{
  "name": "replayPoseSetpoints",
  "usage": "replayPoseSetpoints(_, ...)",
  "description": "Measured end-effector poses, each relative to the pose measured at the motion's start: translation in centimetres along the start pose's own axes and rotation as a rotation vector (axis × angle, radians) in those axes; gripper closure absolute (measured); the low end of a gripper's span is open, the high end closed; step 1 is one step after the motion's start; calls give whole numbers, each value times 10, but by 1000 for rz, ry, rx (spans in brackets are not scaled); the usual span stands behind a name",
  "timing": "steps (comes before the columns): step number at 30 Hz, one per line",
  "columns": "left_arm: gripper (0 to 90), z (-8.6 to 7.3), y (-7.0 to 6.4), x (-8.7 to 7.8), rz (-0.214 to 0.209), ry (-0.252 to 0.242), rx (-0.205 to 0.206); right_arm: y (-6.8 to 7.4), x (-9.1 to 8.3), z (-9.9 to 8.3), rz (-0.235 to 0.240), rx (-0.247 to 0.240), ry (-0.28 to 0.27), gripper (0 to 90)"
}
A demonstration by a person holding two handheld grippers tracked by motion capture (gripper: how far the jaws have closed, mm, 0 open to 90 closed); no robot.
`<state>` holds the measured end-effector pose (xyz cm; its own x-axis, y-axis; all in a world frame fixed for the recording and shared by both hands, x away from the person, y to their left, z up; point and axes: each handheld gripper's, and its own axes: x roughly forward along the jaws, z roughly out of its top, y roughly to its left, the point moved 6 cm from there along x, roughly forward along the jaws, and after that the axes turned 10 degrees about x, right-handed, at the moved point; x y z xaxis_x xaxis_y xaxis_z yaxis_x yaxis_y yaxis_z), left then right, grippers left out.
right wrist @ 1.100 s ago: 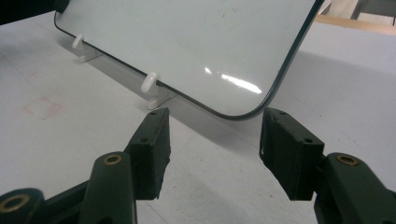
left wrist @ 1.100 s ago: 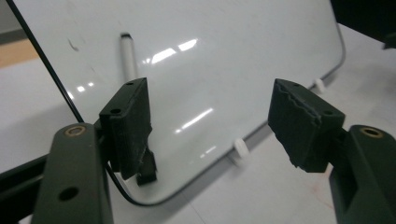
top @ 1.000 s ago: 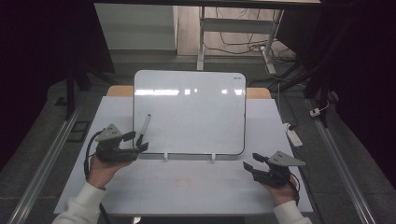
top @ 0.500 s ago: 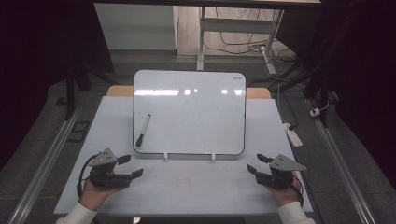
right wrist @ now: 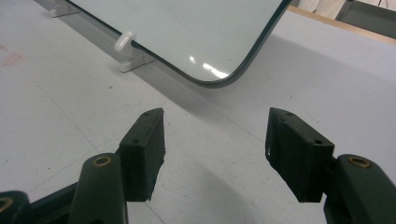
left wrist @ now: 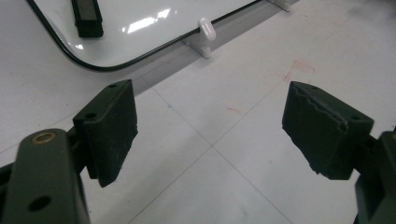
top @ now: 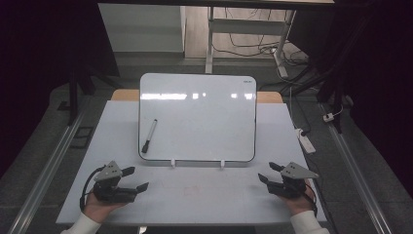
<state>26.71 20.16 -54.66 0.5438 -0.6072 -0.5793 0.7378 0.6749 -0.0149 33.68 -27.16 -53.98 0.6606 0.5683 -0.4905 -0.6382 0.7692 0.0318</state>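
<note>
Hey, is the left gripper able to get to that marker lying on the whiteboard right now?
Probably yes: the left gripper is open, and nothing stands between it and the marker on the whiteboard.

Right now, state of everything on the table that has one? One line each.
left gripper: open, empty, low over the table near its front edge.
right gripper: open, empty, low over the table.
marker: capped, lying on the whiteboard's left side, untouched.
whiteboard: tilted on two white clips, blank.
</note>
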Motion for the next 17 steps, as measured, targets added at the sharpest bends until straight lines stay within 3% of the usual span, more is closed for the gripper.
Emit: replayPoseSetpoints(17,189,1,1,1,5,6,-4,3,1,0,2,-23,8,376)
